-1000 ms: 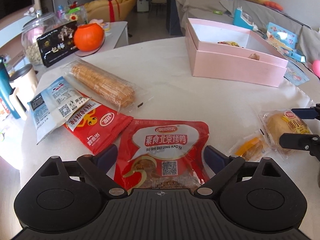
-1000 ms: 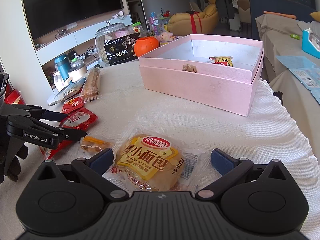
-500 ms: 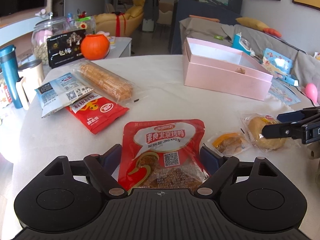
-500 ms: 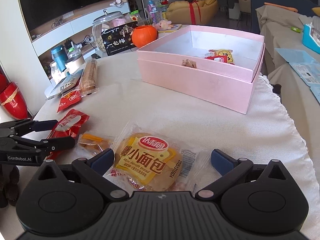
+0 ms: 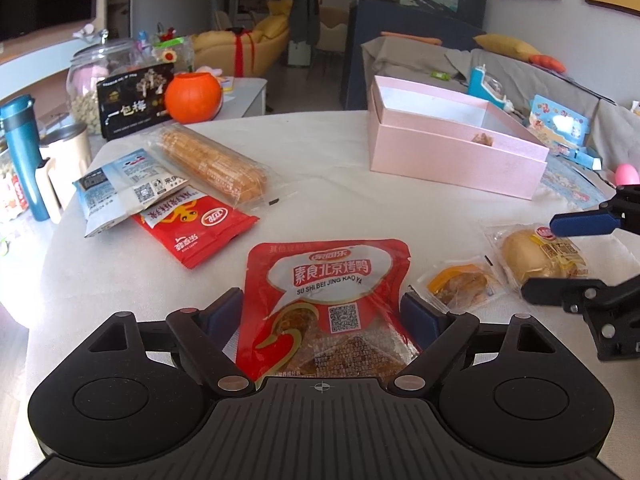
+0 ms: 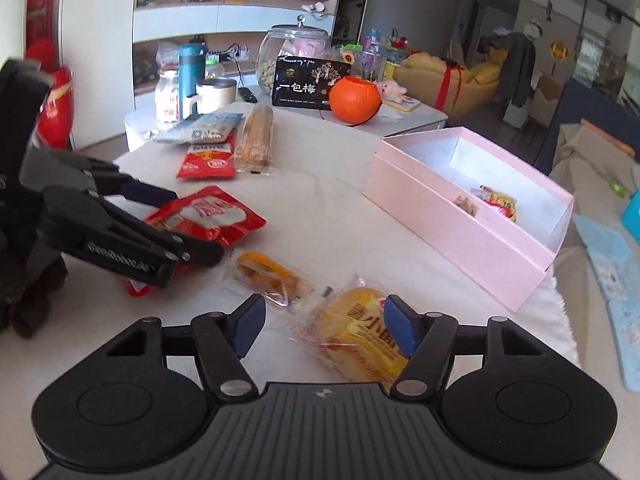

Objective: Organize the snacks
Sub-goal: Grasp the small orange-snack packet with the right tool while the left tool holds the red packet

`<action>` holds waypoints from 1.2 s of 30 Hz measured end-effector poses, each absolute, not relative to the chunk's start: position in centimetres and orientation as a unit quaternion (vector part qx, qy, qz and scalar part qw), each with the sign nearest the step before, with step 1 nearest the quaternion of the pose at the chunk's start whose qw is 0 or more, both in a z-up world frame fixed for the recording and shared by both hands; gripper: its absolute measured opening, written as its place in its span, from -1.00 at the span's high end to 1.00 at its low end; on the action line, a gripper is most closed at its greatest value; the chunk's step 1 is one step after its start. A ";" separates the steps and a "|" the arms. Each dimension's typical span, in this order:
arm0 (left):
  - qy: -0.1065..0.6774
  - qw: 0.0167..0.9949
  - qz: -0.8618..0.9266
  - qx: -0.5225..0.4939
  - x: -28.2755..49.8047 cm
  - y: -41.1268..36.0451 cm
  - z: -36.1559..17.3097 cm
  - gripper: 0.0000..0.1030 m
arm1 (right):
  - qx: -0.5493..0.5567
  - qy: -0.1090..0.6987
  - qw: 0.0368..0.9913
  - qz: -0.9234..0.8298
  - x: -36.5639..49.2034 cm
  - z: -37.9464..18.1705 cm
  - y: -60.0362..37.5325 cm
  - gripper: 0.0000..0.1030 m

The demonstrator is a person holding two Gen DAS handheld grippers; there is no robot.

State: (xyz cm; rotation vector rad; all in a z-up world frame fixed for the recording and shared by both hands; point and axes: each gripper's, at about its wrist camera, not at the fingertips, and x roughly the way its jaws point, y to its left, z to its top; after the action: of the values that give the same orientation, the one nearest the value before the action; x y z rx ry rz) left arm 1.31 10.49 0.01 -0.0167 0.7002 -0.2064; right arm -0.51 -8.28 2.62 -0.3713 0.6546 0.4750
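A red pouch (image 5: 320,280) lies on the white tablecloth between the jaws of my left gripper (image 5: 322,312). Both blue pads press its side edges, and its lower right edge wrinkles. From the right wrist view, that left gripper (image 6: 194,224) straddles the red pouch (image 6: 208,216). My right gripper (image 6: 325,330) has its jaws closing around a wrapped small bun (image 6: 356,328). The right pad touches the wrapper; the left pad stands clear of it. A small orange snack packet (image 6: 268,274) lies just left. The open pink box (image 6: 460,224) holds a few snacks.
At the far left of the table lie a long biscuit pack (image 5: 212,164), a blue-white packet (image 5: 120,184) and a red sachet (image 5: 192,224). Behind them stand an orange pumpkin (image 5: 192,98), a black box, a glass jar, a white cup and a teal flask (image 5: 20,152). The table edge drops off right of the bun.
My right gripper has swung and rolled, and its jaws have narrowed around the bun. My left gripper's jaws closed in on the red pouch early on, then held still.
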 end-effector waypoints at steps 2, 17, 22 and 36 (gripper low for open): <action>0.342 0.934 -0.100 -0.010 1.3 10.5 0.0 -0.74 | -0.202 0.314 0.908 0.191 0.1 2.6 -8.9 -0.26; 0.318 0.942 -0.024 -0.107 0.4 14.0 0.4 -0.67 | -0.187 0.335 0.876 0.291 1.5 1.6 -4.3 -0.21; 0.316 0.942 -0.025 -0.112 0.4 14.1 0.3 -0.68 | -0.128 0.379 0.867 0.298 3.7 1.8 -4.8 0.51; 0.333 0.940 -0.028 -0.070 1.0 13.0 0.3 -0.76 | -0.062 0.392 0.877 0.271 7.0 1.9 -4.6 0.50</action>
State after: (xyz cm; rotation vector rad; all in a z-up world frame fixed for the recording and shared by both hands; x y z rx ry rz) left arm 1.00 12.96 0.29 -0.1428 0.6805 -0.0562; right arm 6.97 -4.57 1.88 -0.1283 0.8171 0.5651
